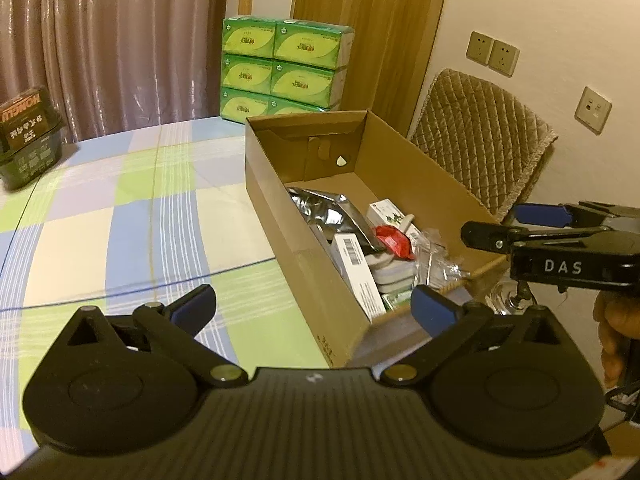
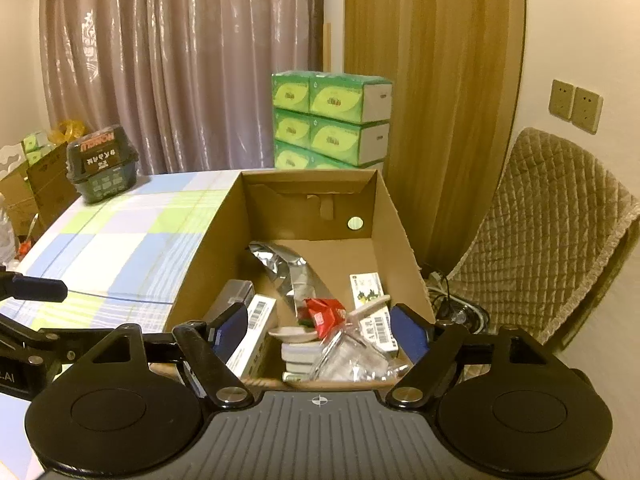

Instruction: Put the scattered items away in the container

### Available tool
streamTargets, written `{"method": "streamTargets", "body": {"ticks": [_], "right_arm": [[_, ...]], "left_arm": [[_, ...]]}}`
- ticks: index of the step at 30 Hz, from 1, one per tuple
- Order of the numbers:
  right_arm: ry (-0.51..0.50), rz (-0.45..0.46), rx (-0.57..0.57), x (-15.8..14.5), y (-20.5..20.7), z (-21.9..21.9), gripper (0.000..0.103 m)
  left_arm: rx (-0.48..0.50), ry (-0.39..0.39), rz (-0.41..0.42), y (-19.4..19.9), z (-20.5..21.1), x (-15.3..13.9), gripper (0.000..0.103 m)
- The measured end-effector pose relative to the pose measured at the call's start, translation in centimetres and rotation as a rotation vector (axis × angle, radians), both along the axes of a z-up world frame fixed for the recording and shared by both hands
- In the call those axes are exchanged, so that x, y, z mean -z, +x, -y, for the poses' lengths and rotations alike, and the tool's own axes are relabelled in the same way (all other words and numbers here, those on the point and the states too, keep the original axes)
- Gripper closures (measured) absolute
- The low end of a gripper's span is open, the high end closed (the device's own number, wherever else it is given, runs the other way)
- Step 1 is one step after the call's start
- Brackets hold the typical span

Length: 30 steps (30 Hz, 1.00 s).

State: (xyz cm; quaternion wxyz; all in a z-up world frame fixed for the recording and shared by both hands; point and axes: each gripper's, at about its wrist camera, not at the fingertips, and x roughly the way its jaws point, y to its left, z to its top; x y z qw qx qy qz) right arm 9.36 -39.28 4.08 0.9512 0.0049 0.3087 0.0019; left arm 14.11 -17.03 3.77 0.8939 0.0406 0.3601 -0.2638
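Observation:
An open cardboard box (image 1: 276, 216) (image 2: 208, 248) stands on the checked tablecloth (image 1: 120, 216) at the table's right edge. Inside lie a silver foil pouch (image 1: 332, 210) (image 2: 292, 268), a red packet (image 1: 394, 242) (image 2: 326, 314), white cartons (image 1: 356, 268) (image 2: 256, 336), a green-printed carton (image 2: 366, 288) and a clear plastic bag (image 1: 434, 264) (image 2: 352, 356). My left gripper (image 1: 314, 306) is open and holds nothing, hovering at the box's near left corner. My right gripper (image 2: 320, 326) (image 1: 504, 224) is open over the box's near end, empty. One left finger (image 2: 40, 289) shows at the left.
A dark green labelled tub (image 1: 28, 136) (image 2: 102, 164) sits at the table's far left. Stacked green tissue packs (image 1: 280, 68) (image 2: 328, 120) stand behind the box. A quilted chair (image 1: 484, 136) (image 2: 552, 232) and floor cables (image 2: 456, 308) are at the right. Cardboard boxes (image 2: 36, 192) are beyond the table's left.

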Motion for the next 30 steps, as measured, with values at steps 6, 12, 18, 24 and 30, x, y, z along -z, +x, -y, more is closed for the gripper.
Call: {"method": "streamTargets", "body": {"ticks": [6, 12, 18, 24, 30], "right_arm": [[0.014, -0.011, 0.016, -1.1, -2.3, -0.4, 0.019], [0.000, -0.010, 0.023, -2.5, -4.8, -1.1, 0.012], [-0.012, -0.004, 0.037, -3.4, -7.3, -1.7, 0.004], [-0.006, -0.014, 0.069, -3.5, -9.3, -1.9, 0.002], [0.016, -0.026, 0.080, -3.5, -11.1, -2.0, 0.002]], "left_arm": [[-0.065, -0.018, -0.016, -2.1, -1.2, -0.5, 0.001], [-0.100, -0.016, -0.022, -4.2, -2.2, -1.0, 0.001], [-0.105, -0.002, -0.015, -6.6, -2.8, -1.6, 0.001], [-0.092, -0.035, -0.026, -8.6, -3.3, -2.2, 0.001], [-0.115, -0.058, -0.050, -9.7, -3.8, -2.4, 0.001]]}}
